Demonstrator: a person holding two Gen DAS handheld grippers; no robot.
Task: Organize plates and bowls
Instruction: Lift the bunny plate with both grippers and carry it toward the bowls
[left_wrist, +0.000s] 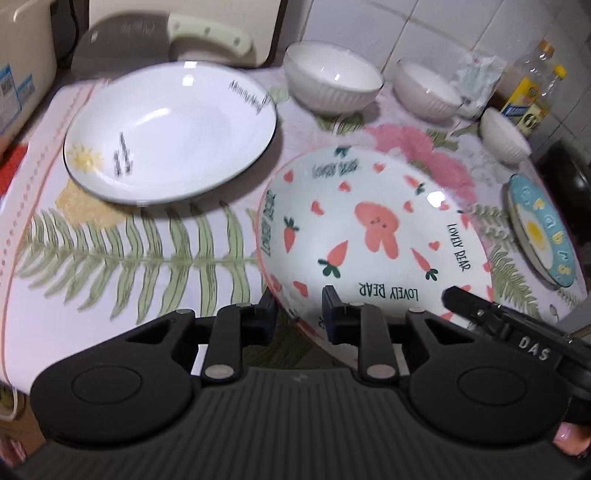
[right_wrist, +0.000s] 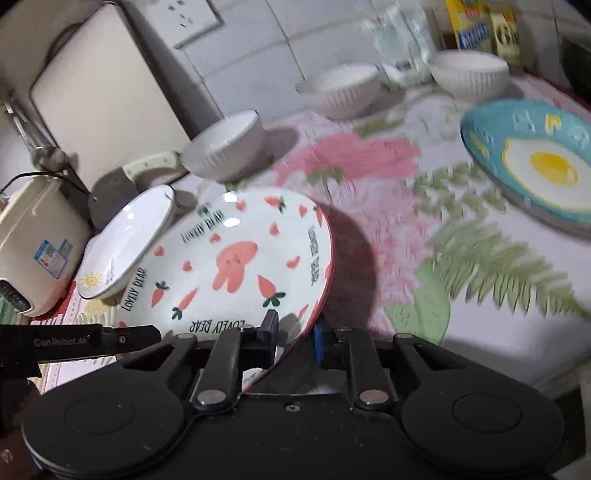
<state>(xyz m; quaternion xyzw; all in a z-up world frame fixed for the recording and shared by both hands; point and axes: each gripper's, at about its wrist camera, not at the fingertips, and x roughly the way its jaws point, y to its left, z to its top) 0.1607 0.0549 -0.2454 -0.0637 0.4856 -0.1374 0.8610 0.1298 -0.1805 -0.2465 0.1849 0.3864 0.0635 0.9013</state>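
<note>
Left gripper (left_wrist: 299, 310) clamped on the near rim of the rabbit-and-carrot plate (left_wrist: 373, 236), one finger over, one under; right gripper (right_wrist: 293, 334) pinching the same rim further right; plate at the near edge of the floral cloth (left_wrist: 129, 258), beside the white plate (left_wrist: 170, 133)

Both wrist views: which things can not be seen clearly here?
- Small black writing inside the white sun-print plate: blurred in the left wrist view, so unreadable.
- Near rim of the pink-rimmed rabbit-and-carrot plate: hidden behind the left gripper and, in the right wrist view, the right gripper.
- Blue fried-egg plate: cut by the right edge and blurred in the right wrist view.
- Yellow-labelled bottles: labels too small and blurred.
</note>
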